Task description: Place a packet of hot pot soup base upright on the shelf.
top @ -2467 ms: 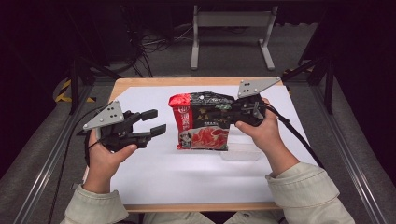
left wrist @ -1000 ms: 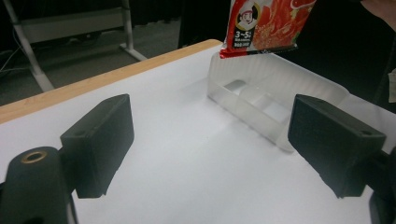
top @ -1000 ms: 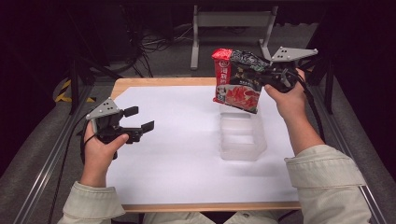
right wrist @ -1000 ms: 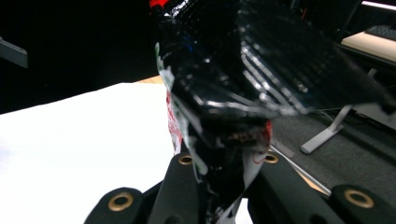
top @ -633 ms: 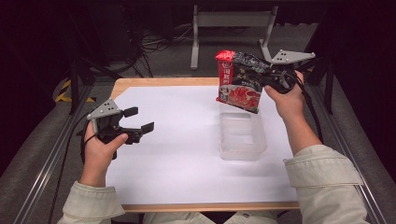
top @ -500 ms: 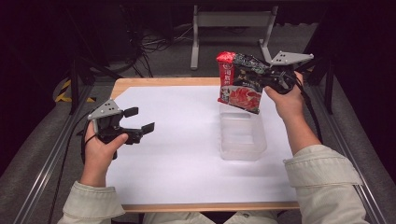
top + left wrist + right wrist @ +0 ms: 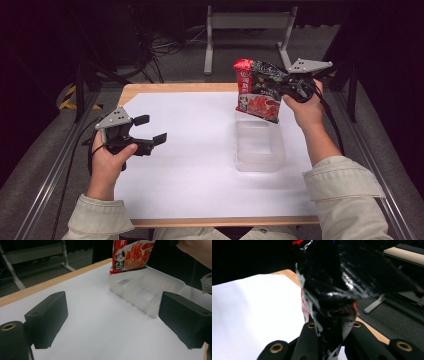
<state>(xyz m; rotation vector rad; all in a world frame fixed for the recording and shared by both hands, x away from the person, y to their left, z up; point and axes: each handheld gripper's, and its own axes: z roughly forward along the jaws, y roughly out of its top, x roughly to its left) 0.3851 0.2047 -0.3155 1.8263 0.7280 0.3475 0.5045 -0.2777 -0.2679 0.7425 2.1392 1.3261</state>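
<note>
packet: red-and-black snack packet point(image 7: 260, 90) pinched at its side edge in the right gripper point(image 7: 290, 90), hanging upright over the far end of the clear container point(image 7: 259, 145); bottom edge just above the far rim, not yet inside
why held so: judged lined up for lowering into the container; the side grip leaves the bottom edge free to go in first
right gripper: jaws clamped narrow on the packet film, seen in the right gripper view point(image 7: 329, 340)
left gripper: point(image 7: 150, 129) jaws wide, just been opening, nothing between them; hovers near the table's left edge, well apart from the container
container: clear plastic, lidless, empty, ridged floor point(image 7: 142, 291); near the right edge of the white table point(image 7: 190, 165)
</note>
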